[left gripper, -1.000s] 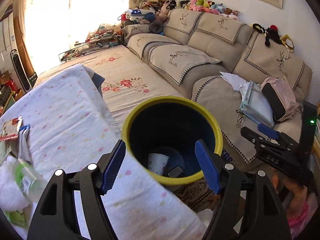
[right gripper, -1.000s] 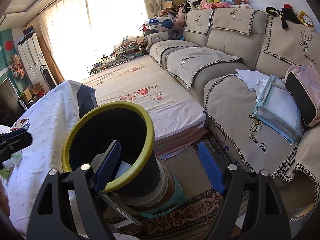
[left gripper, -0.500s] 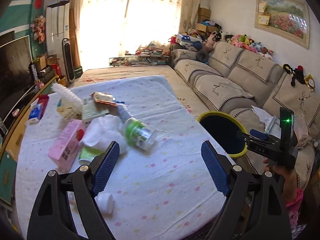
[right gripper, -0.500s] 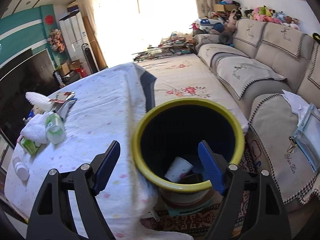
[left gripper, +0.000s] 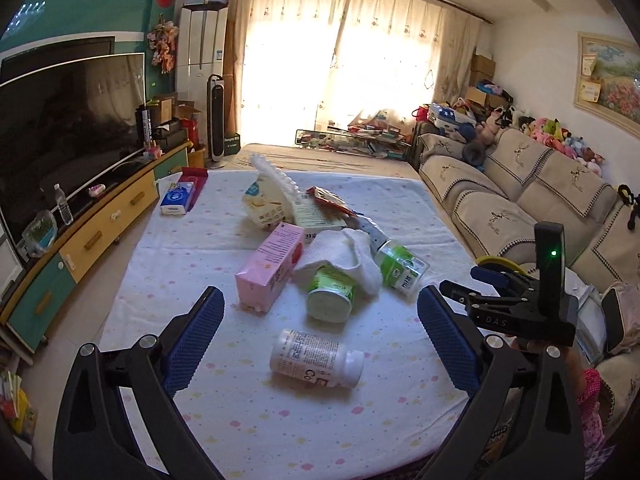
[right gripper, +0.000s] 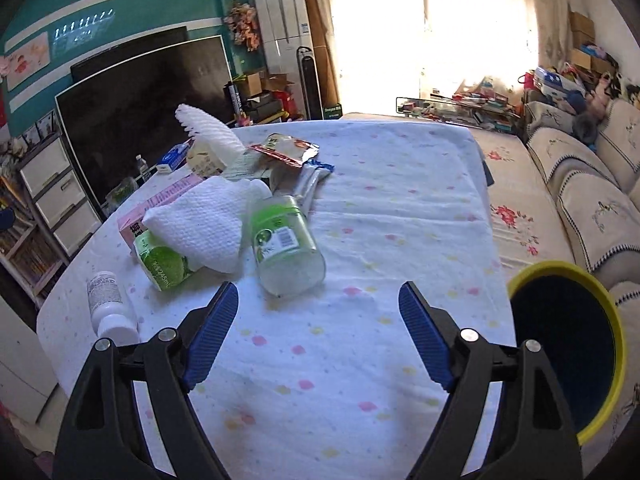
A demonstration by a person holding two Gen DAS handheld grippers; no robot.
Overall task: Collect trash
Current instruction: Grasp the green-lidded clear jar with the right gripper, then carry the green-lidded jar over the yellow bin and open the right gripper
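Both grippers have swung from the yellow-rimmed bin (right gripper: 560, 344) toward the worktop (left gripper: 224, 396); left gripper (left gripper: 320, 336) and right gripper (right gripper: 318, 332) gape wide, empty, near the white bottle (left gripper: 316, 359).

Both wrist views overlook the littered table (left gripper: 224, 400).

Left gripper (left gripper: 318, 322): jaws wide apart, holding nothing.
Right gripper (right gripper: 318, 322): jaws wide apart, holding nothing.
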